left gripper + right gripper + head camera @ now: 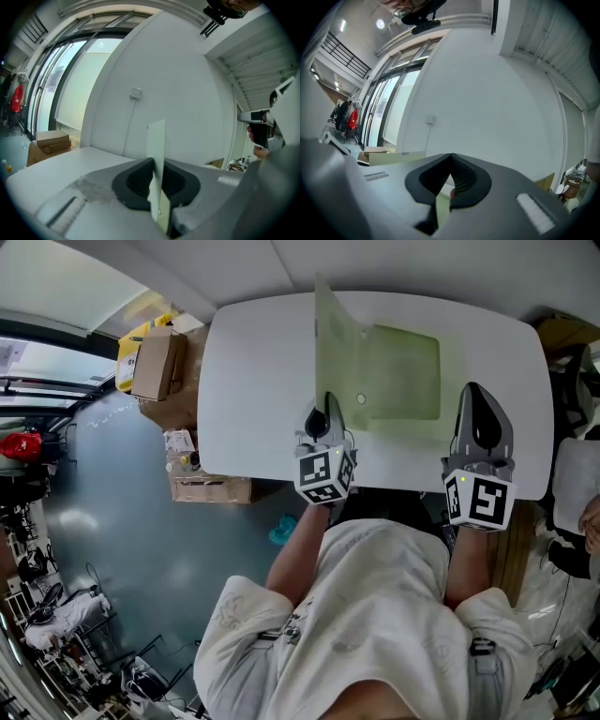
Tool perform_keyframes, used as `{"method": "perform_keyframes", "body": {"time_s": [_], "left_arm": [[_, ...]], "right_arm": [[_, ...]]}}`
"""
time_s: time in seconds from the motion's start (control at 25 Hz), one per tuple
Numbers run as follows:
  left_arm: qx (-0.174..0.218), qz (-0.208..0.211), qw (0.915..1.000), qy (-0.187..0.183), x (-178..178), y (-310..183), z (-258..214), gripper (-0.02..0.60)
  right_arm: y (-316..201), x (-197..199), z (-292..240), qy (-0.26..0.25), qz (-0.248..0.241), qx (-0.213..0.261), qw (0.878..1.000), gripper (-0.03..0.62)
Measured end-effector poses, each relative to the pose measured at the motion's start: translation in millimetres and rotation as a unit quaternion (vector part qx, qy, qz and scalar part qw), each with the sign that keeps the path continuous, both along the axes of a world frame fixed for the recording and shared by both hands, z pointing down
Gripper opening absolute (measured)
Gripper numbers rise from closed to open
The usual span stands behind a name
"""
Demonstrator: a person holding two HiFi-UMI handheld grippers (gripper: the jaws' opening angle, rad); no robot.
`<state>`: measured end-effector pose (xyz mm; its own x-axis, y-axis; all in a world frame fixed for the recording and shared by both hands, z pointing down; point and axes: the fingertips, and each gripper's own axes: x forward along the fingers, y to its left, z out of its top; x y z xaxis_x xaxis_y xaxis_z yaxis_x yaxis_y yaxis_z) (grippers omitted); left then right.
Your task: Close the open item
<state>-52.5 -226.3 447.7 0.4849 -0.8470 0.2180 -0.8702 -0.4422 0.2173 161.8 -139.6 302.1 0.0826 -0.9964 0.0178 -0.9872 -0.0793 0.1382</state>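
Pinching folder flap [333,352], left claw [327,401] covering edge

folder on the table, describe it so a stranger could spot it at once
On the white table lies one flat thing, the folder. It is pale green with a snap button, and the left gripper holds its flap upright; the boxes beside the table are brown cardboard.

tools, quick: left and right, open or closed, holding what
Left tool: closed on the green folder cover.
Right tool: closed, nothing seen between its jaws.
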Motion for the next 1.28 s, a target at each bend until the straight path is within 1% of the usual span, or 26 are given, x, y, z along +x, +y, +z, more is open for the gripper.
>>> {"method": "perform_keyframes", "body": {"time_s": [0.24,0.48,0.68,0.88,1.28], "left_arm": [[0.02,0.016,0.9993,-0.027,21.5,10.2,-8.1,0.018],[0.026,0.031,0.9985,-0.038,39.2,19.2,-11.2,0.018],[0.039,0.046,0.9962,-0.063,55.5,25.7,-13.2,0.018],[0.061,0.064,0.9912,-0.099,70.4,32.8,-12.4,0.019],[0.09,0.111,0.9789,-0.146,110.0,47.3,-12.7,0.029]], "right_arm": [[2.8,15.7,-2.1,-0.005,0.001,0.003,1.0,0.002],[4.6,25.2,0.9,-0.011,0.002,0.004,1.0,0.002],[8.1,38.7,3.6,-0.014,0.005,0.003,1.0,0.002],[12.2,46.7,2.3,-0.017,0.009,0.005,1.0,0.002],[25.8,70.4,6.0,-0.015,0.03,0.002,0.999,0.002]]}}
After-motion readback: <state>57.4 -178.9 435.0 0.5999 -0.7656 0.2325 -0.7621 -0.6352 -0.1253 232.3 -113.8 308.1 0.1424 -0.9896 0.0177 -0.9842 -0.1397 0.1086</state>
